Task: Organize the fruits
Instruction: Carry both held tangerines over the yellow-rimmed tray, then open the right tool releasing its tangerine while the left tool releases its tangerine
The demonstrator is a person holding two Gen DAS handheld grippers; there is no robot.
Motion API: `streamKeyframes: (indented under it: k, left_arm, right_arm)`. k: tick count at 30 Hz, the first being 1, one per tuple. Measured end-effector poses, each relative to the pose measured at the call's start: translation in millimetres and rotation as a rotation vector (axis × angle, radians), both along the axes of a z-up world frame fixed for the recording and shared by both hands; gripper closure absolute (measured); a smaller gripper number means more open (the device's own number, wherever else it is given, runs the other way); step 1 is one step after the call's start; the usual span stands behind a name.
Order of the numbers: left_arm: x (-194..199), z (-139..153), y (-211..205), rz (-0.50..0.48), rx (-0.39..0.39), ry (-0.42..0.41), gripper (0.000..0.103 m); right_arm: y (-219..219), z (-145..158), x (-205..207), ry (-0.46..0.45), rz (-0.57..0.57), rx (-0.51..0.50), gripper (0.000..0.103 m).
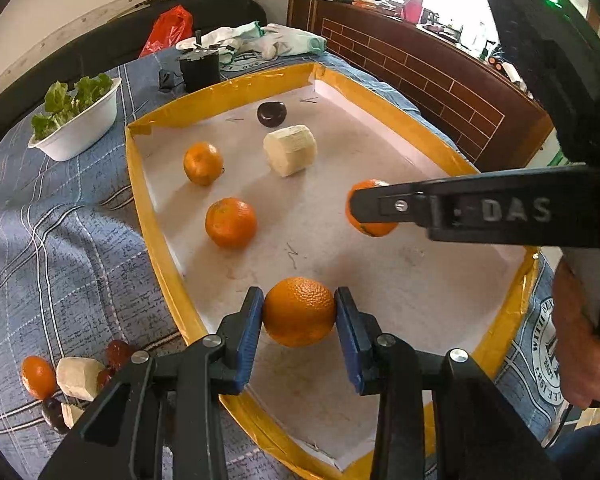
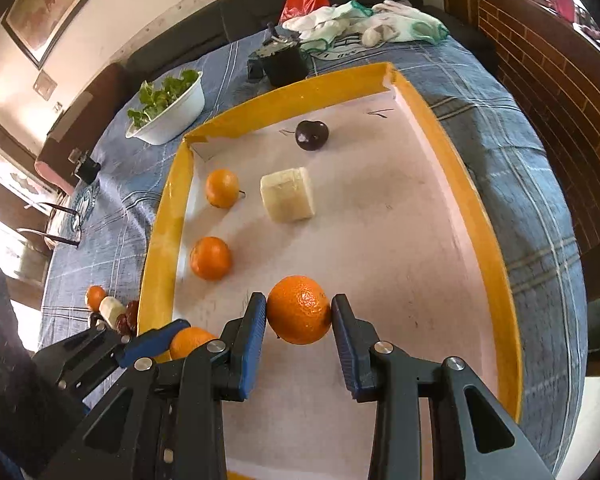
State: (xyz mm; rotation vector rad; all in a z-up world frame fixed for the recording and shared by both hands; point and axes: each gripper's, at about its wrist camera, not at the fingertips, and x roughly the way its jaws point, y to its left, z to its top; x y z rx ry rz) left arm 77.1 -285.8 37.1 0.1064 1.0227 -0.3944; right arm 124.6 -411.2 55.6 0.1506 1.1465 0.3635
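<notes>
A yellow-rimmed white tray (image 1: pixel 136 184) (image 2: pixel 488 220) holds two loose oranges (image 1: pixel 231 222) (image 1: pixel 203 163), a pale peeled chunk (image 1: pixel 290 150) and a dark plum (image 1: pixel 272 113). My left gripper (image 1: pixel 299 312) is shut on an orange (image 1: pixel 299 312) above the tray's near end. My right gripper (image 2: pixel 299 310) is shut on another orange (image 2: pixel 299 310) over the tray; in the left wrist view that orange (image 1: pixel 374 228) shows behind the right gripper's finger. The left gripper's orange (image 2: pixel 190 342) shows low left in the right wrist view.
Left of the tray on the blue checked cloth lies a small pile: an orange (image 1: pixel 37 376), a pale chunk (image 1: pixel 78 378) and dark red fruits (image 1: pixel 117 352). A white bowl of lettuce (image 1: pixel 80 124), a black pot (image 1: pixel 201 68), gloves (image 1: pixel 284 42) and a red bag (image 1: pixel 166 30) lie beyond.
</notes>
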Motion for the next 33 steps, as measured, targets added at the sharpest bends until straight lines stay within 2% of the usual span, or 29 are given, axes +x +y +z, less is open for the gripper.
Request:
streamKeyframes:
  k: [12, 29, 33]
  left_arm:
    - [7.6, -5.7, 2.0, 0.013, 0.010, -0.006, 0.068]
    - [7.5, -6.3, -0.4, 0.026, 0.046, -0.023, 0.068]
    - [7.2, -7.0, -2.7, 0.024, 0.058, -0.021, 0.068]
  right_arm:
    - [19.3, -8.5, 23.6, -0.001, 0.029, -0.029, 0.066]
    - [26.7, -8.2, 28.1, -0.004, 0.052, -0.009, 0.065]
    - [27.6, -2.7, 25.4, -0.022, 0.058, -0.013, 0.060]
